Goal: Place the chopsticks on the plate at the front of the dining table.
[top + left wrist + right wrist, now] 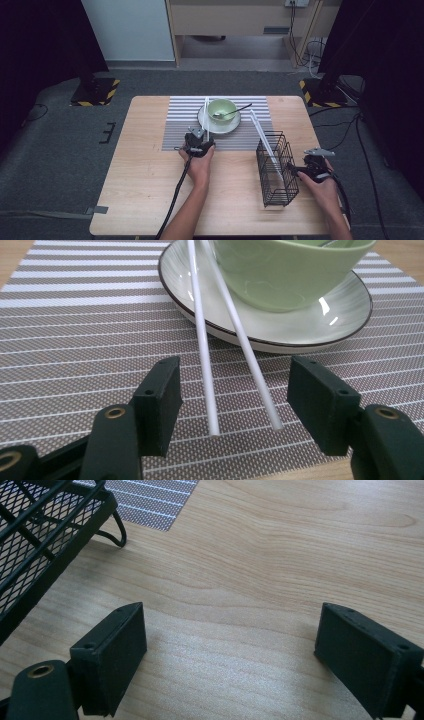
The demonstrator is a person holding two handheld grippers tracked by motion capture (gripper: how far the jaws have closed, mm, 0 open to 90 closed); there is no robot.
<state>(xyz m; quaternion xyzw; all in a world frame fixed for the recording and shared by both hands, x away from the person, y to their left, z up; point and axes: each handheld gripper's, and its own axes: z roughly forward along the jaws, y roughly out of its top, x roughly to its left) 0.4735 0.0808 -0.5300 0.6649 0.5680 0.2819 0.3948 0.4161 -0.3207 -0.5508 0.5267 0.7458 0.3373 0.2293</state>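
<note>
Two white chopsticks [205,365] lie on the striped placemat [75,330], their far ends leaning over the rim of a white plate [320,320] that carries a green bowl [285,270]. My left gripper [235,385] is open, one jaw on each side of the chopsticks' near ends, and the pads do not touch them. From above, the left gripper [200,142] sits just in front of the plate [231,129] and bowl [221,108]. The right gripper [230,645] is open over bare wood, beside a black wire basket [45,535].
A spoon [235,111] rests in the bowl. More white sticks [265,140] lean out of the wire basket [276,167] toward the mat, with the right gripper [295,170] close to its right side. The wooden table [145,165] stands on grey carpet.
</note>
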